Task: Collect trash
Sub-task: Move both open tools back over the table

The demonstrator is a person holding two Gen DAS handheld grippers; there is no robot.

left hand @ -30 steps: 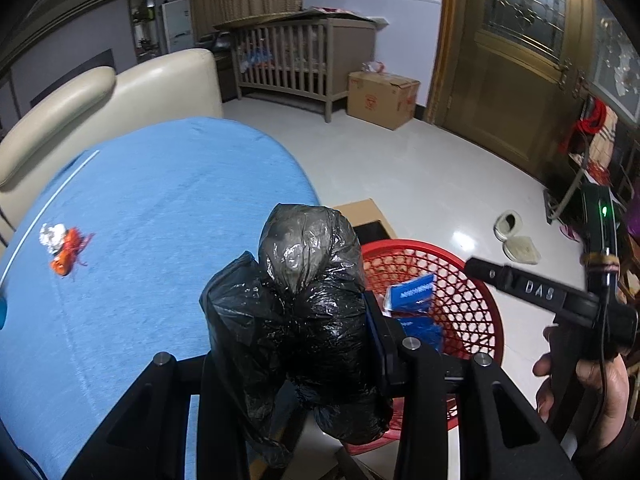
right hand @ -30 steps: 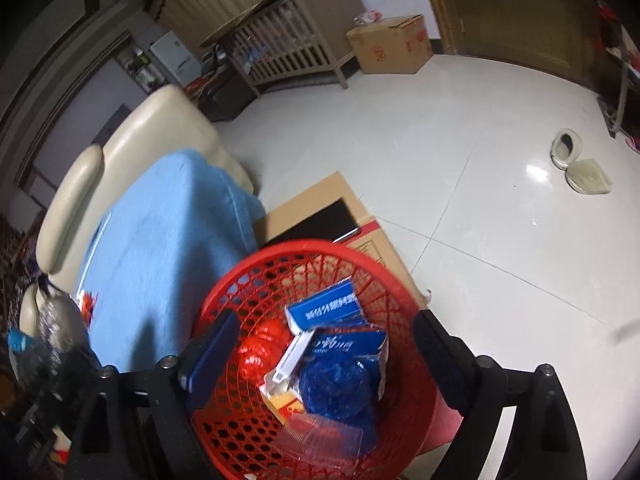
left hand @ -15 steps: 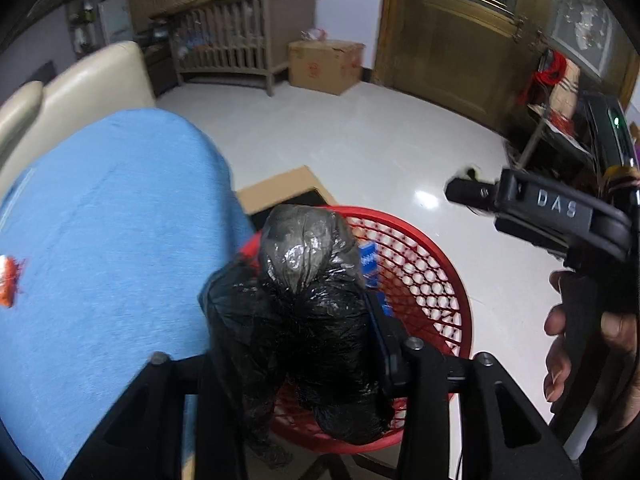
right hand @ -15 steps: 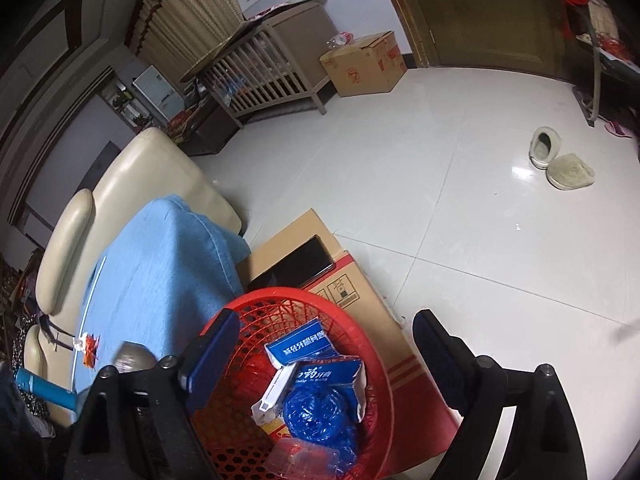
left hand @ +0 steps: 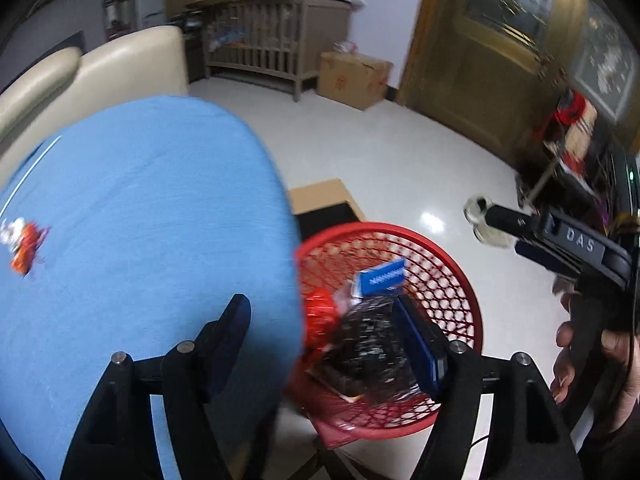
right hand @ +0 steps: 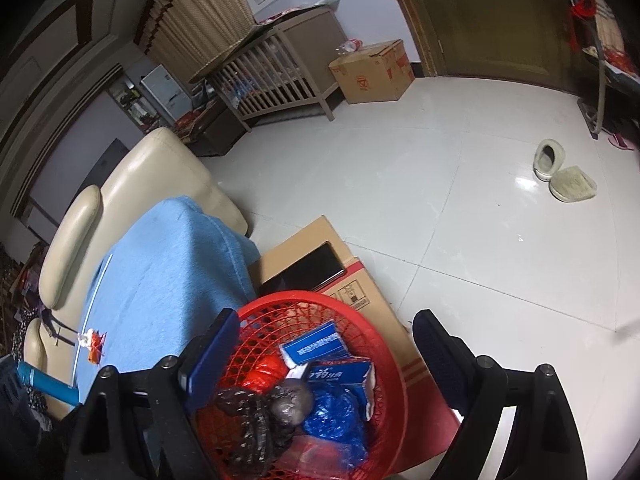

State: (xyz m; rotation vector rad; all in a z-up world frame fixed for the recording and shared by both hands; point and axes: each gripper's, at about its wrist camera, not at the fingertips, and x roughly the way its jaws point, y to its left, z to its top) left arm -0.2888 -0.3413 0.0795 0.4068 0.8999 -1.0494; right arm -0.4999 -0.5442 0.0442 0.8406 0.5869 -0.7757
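The black plastic bag lies in the red mesh basket, with blue boxes and a red wrapper. My left gripper is open and empty just above the basket's near rim. The bag also shows in the right wrist view, inside the basket. My right gripper is open and empty above the basket; it shows from the side in the left wrist view. An orange and white scrap lies on the blue table.
The basket sits on a cardboard box beside the table. A cream sofa stands behind the table. A crib, another cardboard box and slippers are on the white tile floor.
My left gripper has opened and let go of the black bag, which has dropped into the red basket. My right gripper has drawn back a little from the basket.
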